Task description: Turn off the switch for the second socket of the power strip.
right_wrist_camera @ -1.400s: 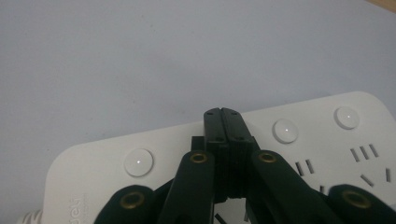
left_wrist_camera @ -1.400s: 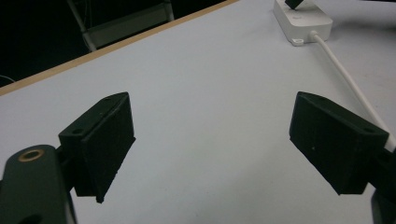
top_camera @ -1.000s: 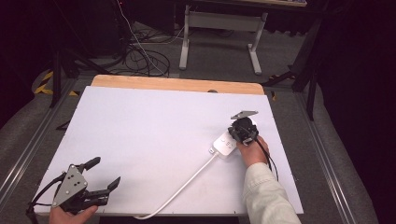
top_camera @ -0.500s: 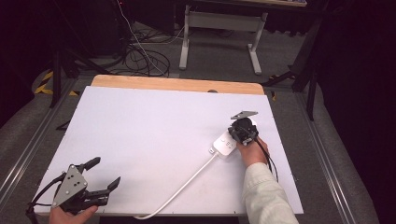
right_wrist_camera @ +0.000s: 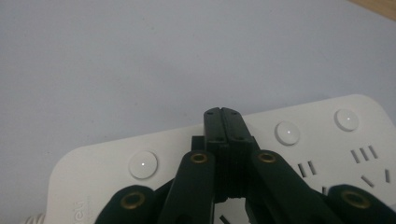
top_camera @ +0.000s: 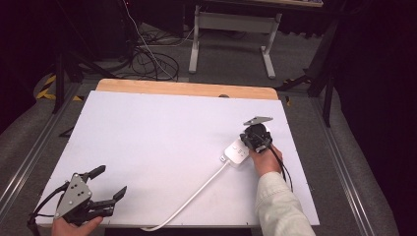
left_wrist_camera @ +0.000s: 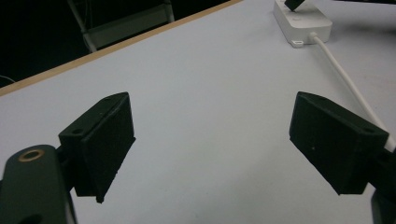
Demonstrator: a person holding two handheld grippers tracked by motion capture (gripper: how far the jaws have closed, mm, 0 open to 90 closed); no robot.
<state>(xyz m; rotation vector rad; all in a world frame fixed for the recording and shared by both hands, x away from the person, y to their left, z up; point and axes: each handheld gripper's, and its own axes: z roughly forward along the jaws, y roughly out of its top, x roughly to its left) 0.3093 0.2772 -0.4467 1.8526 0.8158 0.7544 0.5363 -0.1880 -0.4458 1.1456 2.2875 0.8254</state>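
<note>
High view. White power strip point(top_camera: 238, 152), right of centre on the white table top point(top_camera: 147, 142), its white cord point(top_camera: 196, 194) running down-left to the bottom edge. Right gripper point(top_camera: 256, 137) set on the strip's upper right end, hand behind it. Left gripper point(top_camera: 105, 189) at lower left, apart from the strip, jaws spread, nothing between them.

Left gripper view. Two black jaws wide apart over bare table; power strip point(left_wrist_camera: 302, 21) at upper right, cord point(left_wrist_camera: 345, 81) leading down the right side.

Right gripper view. Right gripper point(right_wrist_camera: 223, 116) jaws pressed together, tips resting on the strip's top face point(right_wrist_camera: 299, 158) between two round white switch buttons point(right_wrist_camera: 143, 164), point(right_wrist_camera: 286, 132); a third button point(right_wrist_camera: 346, 120) farther right; socket slots at lower right.

Step in hand, judged: closed tips poised to press a switch button. Next move calls for shifting the tips sideways onto one button, then pushing straight down; the strip may slide, as the left gripper does not brace it.
</note>
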